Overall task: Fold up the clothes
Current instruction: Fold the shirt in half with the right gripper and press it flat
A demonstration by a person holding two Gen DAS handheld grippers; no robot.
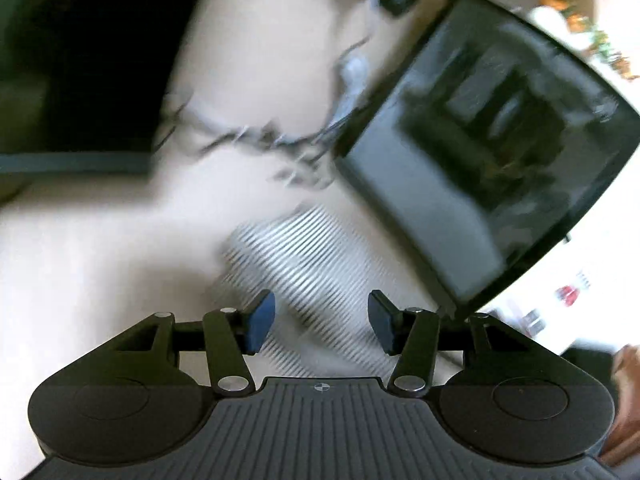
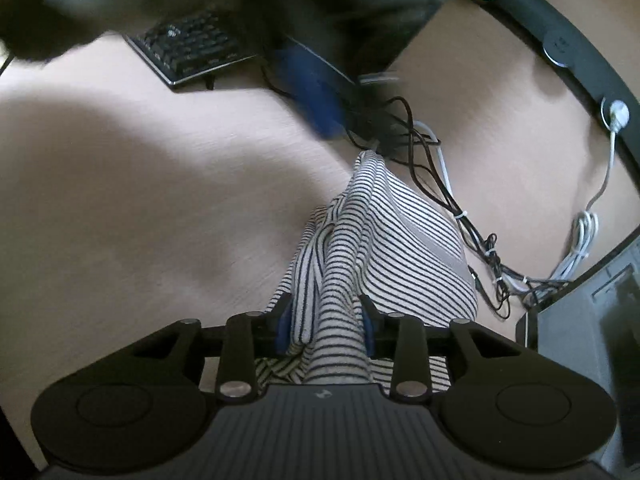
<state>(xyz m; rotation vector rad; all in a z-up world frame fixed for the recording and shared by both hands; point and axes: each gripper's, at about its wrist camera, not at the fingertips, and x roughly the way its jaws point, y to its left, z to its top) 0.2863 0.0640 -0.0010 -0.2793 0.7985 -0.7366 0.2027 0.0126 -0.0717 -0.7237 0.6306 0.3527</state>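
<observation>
Between the right gripper's [image 2: 325, 326] half-closed fingers hangs the striped garment [image 2: 384, 240], bunched, trailing toward twelve o'clock over the desk [image 2: 160, 184]. It looks light, limp, prone to slipping; grip a hem corner. The left gripper [image 1: 321, 322] gapes, holding nothing.

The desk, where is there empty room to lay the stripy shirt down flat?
The biggest bare patch of the desk lies left of the stripy shirt, below the keyboard. Right of the shirt it is crowded: tangled cables run along the cloth toward the grey box. The right tongs grip the shirt; the left tongs are open.
</observation>
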